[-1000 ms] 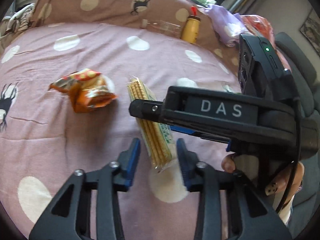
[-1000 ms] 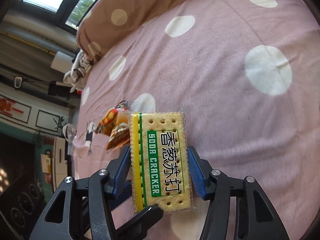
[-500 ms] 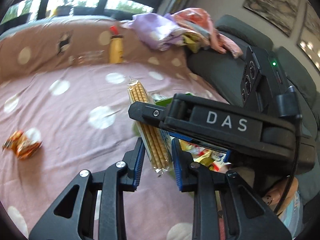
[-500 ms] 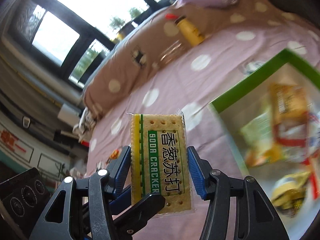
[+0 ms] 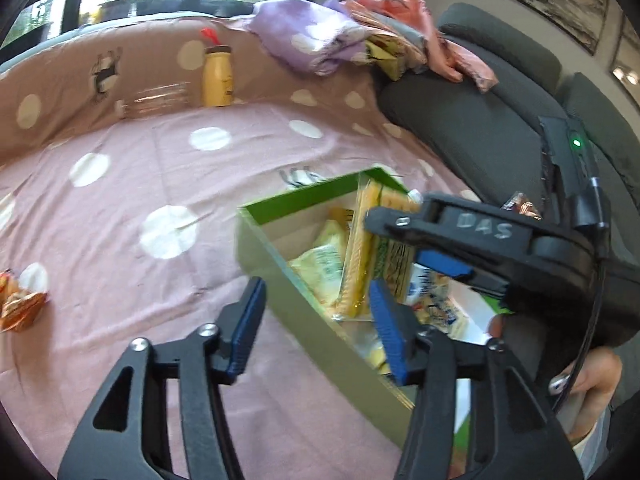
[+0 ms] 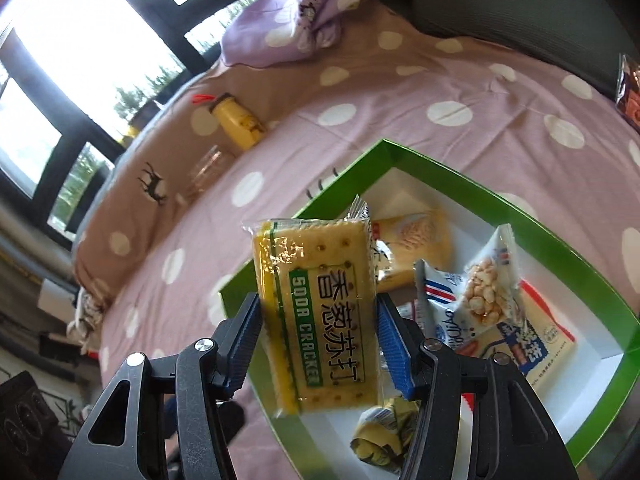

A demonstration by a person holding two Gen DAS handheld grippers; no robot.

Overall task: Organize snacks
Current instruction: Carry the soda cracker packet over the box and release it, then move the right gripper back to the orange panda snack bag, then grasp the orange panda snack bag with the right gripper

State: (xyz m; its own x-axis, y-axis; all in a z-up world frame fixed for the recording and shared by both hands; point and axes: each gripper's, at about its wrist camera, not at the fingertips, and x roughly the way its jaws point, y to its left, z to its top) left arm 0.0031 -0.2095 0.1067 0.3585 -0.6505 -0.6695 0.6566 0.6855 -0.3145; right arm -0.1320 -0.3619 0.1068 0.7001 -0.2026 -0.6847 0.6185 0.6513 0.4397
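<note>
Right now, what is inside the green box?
The green box holds a peanut packet, a beige biscuit pack, a blue-and-white packet and a crumpled yellow wrapper. The soda cracker pack hides what lies beneath it.

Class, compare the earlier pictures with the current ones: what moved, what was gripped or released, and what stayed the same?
Both hands carried the soda cracker packet from the bedspread over the green box. The left gripper had been shut on the packet's edge; its jaws have just opened and stand clear of it. The right gripper has just been opening too, and the packet between its fingers is tilting. Unchanged: orange snack bag, yellow bottle.
</note>
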